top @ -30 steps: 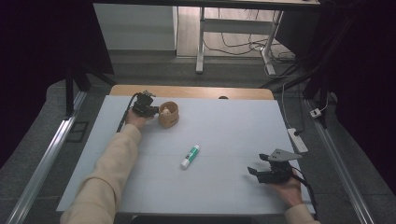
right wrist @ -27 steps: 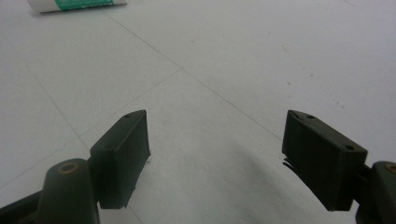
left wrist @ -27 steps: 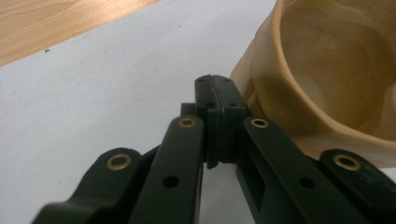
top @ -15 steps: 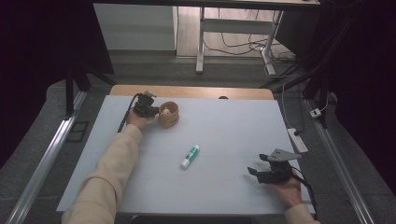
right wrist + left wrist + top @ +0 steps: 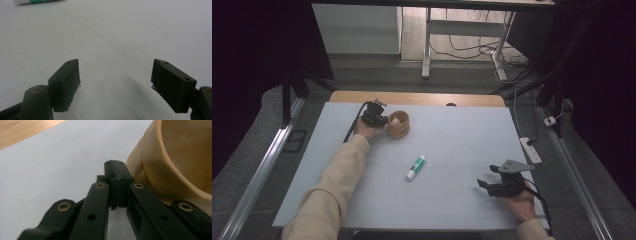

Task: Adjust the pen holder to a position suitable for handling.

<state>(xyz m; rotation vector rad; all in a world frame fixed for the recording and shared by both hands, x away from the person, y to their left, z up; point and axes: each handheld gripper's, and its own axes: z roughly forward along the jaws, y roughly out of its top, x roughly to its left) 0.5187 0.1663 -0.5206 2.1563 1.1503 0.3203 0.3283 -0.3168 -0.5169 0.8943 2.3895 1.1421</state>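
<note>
- the surface (image 5: 452, 200), a pale sheet over a wooden top, carries everything; a strip of bare wood shows along its far edge.
- a sleeve (image 5: 332, 190) in cream cloth comes in from the near left and runs up toward the far left part of the surface.
- the cup (image 5: 398, 124), a small tan one, stands upright at the far left of the surface, mouth up, with something pale inside that is too small to tell. in the left gripper view its wall (image 5: 160, 170) rises just right of the fingers.
- the left gripper (image 5: 384, 121) lies just left of the cup, pointing at it; its fingers (image 5: 120, 173) are pressed together with nothing between them, their right side right up against the cup's wall; whether they touch it i cannot tell.
- the right gripper (image 5: 483, 186) rests at the near right of the surface, well apart from the cup, with a grey plate on top; its fingers (image 5: 65, 82) stand wide apart, nothing between them, low over the bare sheet.
- the tube (image 5: 415, 167), white with a green band, lies flat near the middle of the surface, between the two grippers and touching neither; its edge (image 5: 40, 1) shows at the top left of the right gripper view.
</note>
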